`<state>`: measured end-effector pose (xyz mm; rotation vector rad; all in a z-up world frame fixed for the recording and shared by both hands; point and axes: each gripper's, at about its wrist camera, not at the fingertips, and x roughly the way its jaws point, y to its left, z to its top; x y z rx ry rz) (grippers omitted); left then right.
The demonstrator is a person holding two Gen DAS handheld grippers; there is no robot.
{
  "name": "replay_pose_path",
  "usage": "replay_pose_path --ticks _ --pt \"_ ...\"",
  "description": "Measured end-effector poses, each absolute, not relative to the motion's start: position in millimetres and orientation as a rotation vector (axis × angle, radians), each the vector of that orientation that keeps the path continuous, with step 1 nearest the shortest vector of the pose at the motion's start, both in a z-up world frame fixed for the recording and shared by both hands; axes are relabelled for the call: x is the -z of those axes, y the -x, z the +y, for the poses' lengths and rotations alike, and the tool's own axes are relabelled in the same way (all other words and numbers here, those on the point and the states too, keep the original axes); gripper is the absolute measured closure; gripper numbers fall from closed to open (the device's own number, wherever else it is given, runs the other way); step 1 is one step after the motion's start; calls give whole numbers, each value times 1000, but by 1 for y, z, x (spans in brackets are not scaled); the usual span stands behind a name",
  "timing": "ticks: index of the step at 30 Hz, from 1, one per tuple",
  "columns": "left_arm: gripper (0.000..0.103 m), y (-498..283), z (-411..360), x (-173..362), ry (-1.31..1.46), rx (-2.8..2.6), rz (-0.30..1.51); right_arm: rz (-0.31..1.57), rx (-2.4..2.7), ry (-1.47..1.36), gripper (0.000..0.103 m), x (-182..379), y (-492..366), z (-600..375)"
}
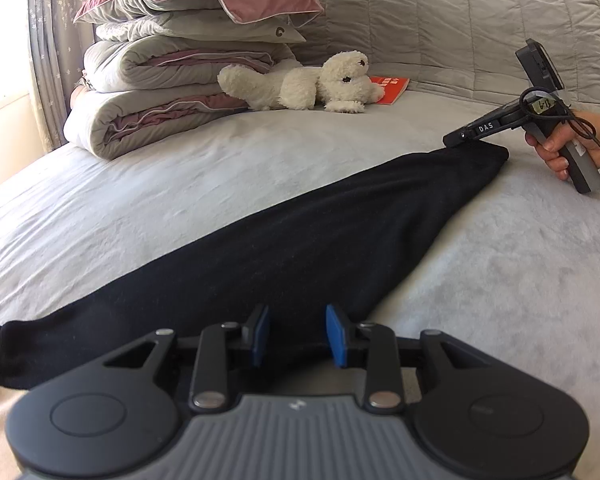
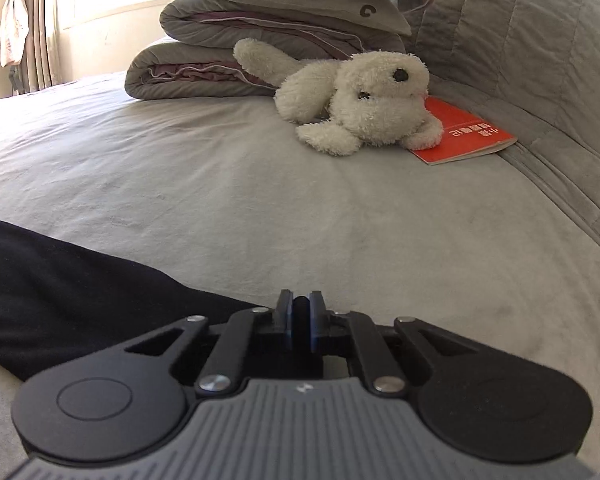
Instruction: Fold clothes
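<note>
Black garment [image 1: 284, 248]: laid out long and flat across the grey bed cover [image 1: 180, 184], one end beneath the left gripper [image 1: 298, 334], whose blue pads [image 1: 337, 336] stand apart with only cloth behind them, nothing between. Far end: pinched in the right gripper [image 2: 301, 320], jaws closed on a dark fold of it, the right hand [image 1: 560, 148] on the handle. Also present, well apart from the garment: white plush dog [image 2: 364, 104], red booklet [image 2: 464, 134], stacked quilts and pillows [image 1: 172, 72].
</note>
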<state>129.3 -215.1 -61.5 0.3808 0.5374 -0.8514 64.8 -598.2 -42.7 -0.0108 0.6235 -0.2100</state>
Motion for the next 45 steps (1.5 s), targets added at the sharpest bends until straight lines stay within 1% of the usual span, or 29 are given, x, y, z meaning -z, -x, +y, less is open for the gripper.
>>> replay_pose_path --ticks 2,6,7,8,9,10,13,17,20,23,29,32,33,35,38,41,45 --pt "71 -130 -215 62 -380 851 538 563 279 63 96 40 -61 -594" --pt "71 -129 -216 62 -380 849 537 618 304 59 94 47 -69 -598" --pt "71 -129 -217 62 -382 848 536 615 313 62 86 45 -69 -597" --pt "71 -129 -217 61 -384 847 535 612 322 63 81 43 -69 -596" --pt "71 -129 -217 61 -386 846 535 598 327 47 74 39 -67 -595" --pt "70 -129 -217 61 -386 846 535 584 320 31 73 35 -62 -592" --pt "70 -129 -217 60 -386 843 536 563 260 -2 72 27 -49 -578" --pt "70 -128 -217 60 -390 837 535 628 162 56 72 37 -38 -550" --pt "69 -128 -217 60 -389 833 537 643 166 38 71 48 -26 -556" --pt "68 -129 -217 58 -385 830 542 644 199 -17 71 41 -17 -567" --pt "68 -129 -218 53 -341 825 546 631 154 -2 64 29 -30 -546" --pt "67 -126 -222 56 -372 818 543 683 167 9 62 40 -40 -549" --pt "67 -126 -222 57 -374 815 546 678 176 -13 59 42 -37 -553" --pt "67 -124 -224 55 -388 804 542 669 195 -56 58 46 -32 -561" --pt "66 -116 -223 46 -404 787 530 686 213 -55 56 31 -30 -549" --pt "60 -104 -214 35 -391 760 536 669 183 -21 56 12 -27 -530" --pt "59 -88 -196 22 -408 696 551 640 140 -2 54 -15 -27 -503"
